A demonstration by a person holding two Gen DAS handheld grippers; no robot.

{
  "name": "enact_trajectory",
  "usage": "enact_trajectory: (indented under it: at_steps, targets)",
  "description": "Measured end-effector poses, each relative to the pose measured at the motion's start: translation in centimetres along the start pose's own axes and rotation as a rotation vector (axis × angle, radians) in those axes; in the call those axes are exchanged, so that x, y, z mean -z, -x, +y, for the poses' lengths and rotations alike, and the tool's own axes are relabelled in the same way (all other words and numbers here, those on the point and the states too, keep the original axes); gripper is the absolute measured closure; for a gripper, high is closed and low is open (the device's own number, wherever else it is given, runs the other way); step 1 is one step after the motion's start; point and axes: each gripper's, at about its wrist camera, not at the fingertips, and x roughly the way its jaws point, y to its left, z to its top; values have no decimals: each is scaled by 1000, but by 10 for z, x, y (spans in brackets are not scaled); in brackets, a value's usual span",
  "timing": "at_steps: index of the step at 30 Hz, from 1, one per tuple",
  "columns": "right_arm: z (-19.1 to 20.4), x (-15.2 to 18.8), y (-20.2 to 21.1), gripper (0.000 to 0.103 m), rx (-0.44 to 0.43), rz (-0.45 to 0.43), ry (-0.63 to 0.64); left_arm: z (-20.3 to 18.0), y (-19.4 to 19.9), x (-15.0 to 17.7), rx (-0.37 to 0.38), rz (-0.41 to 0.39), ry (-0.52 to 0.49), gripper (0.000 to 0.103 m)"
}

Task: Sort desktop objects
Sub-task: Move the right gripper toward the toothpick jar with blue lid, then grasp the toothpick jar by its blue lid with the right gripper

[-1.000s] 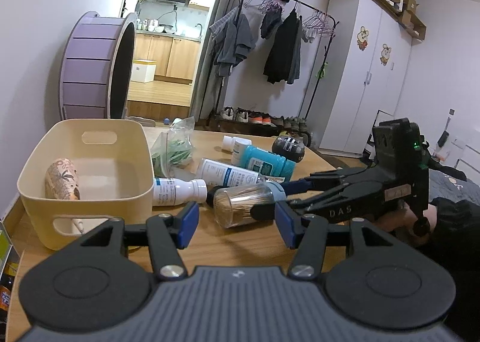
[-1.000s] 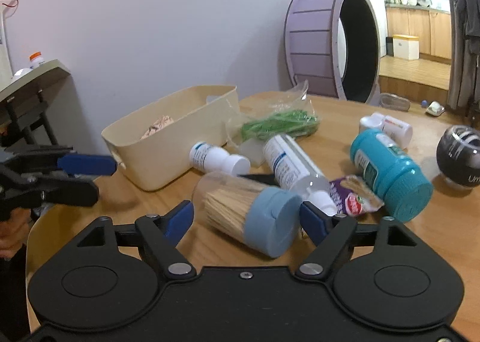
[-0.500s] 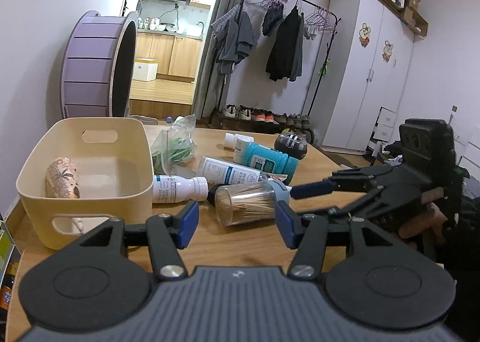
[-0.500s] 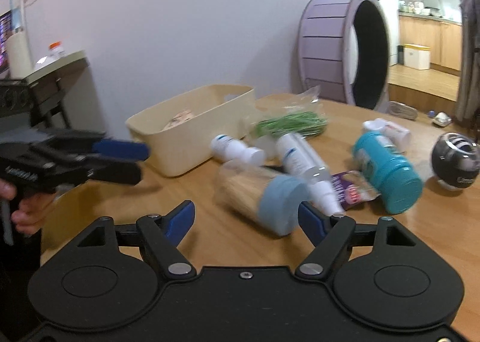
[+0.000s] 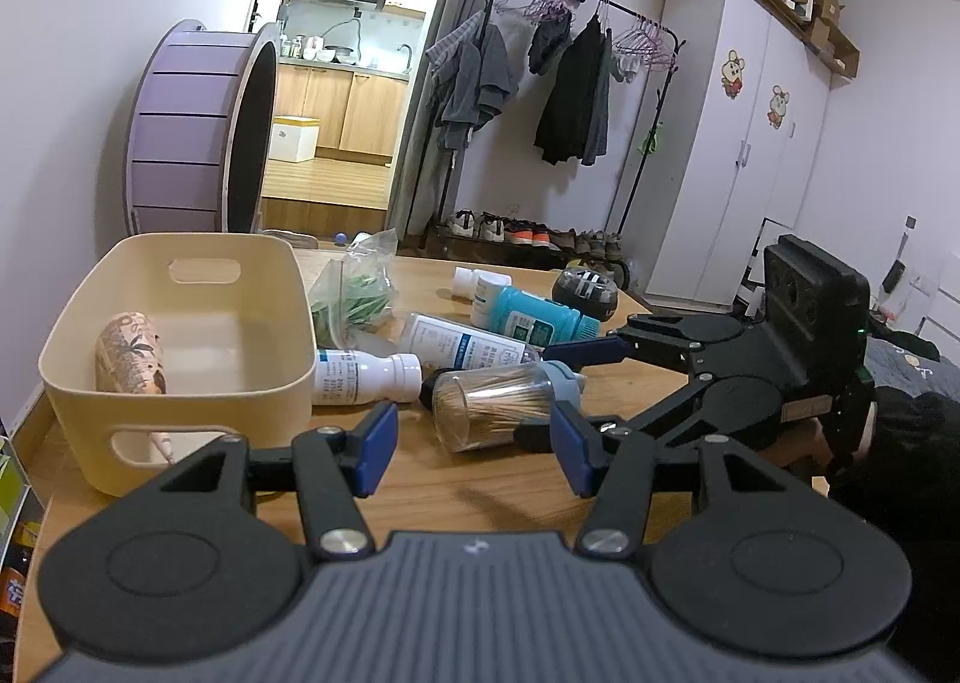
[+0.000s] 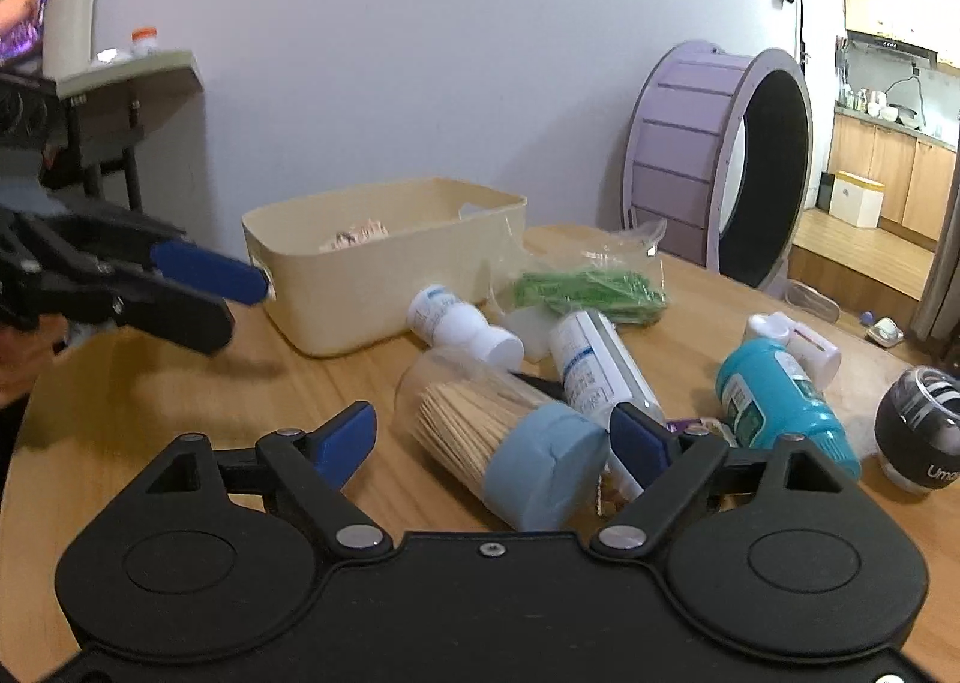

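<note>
On the wooden table [image 5: 492, 494], the clear toothpick jar [image 5: 492, 407] with a pale blue cap is lying on its side, near the middle of the clutter. The right gripper [image 6: 492, 440] is sitting low with its blue-padded fingers [image 6: 345, 443] spread wide on either side of the jar's cap end; neither pad is visibly pressing on it. The left gripper [image 5: 474, 446] is hovering above the near edge of the table, its jaws likewise standing apart and holding nothing.

The cream plastic bin [image 5: 282, 383] is standing just left of the jar, holding a patterned roll [image 5: 129, 353] against its wall. A white pill bottle [image 5: 366, 374] is lying between bin and jar. Behind the jar, a white spray bottle [image 5: 462, 341], a teal bottle [image 5: 534, 317] and a bag of green items [image 5: 357, 293] are lying close together, and a dark ball-shaped object [image 5: 585, 293] is resting beyond the teal bottle. A purple wheel [image 5: 198, 131] is standing against the far wall.
</note>
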Motion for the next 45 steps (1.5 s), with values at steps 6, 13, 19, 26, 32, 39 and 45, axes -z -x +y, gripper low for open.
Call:
enact_trajectory:
  at_steps: [6,13,19,26,32,39,45]
  targets:
    - [14,3,12,22,-57,45,30,-1,0,-1,1,-2,0,48]
    - [20,-4,20,21,-59,-15,60,-2,-1,-1,0,0,-1,48]
    - [10,3,2,20,-51,-12,41,0,-1,-1,-3,-2,5,48]
    - [7,2,-1,21,-79,-7,20,1,0,-1,-7,1,4,48]
    - [20,6,5,35,-135,60,60,1,0,-1,-5,1,4,48]
    - [26,1,4,31,-133,43,32,3,0,-2,-12,-3,10,47]
    - [30,4,0,54,-125,52,30,3,3,-2,-13,-9,11,47]
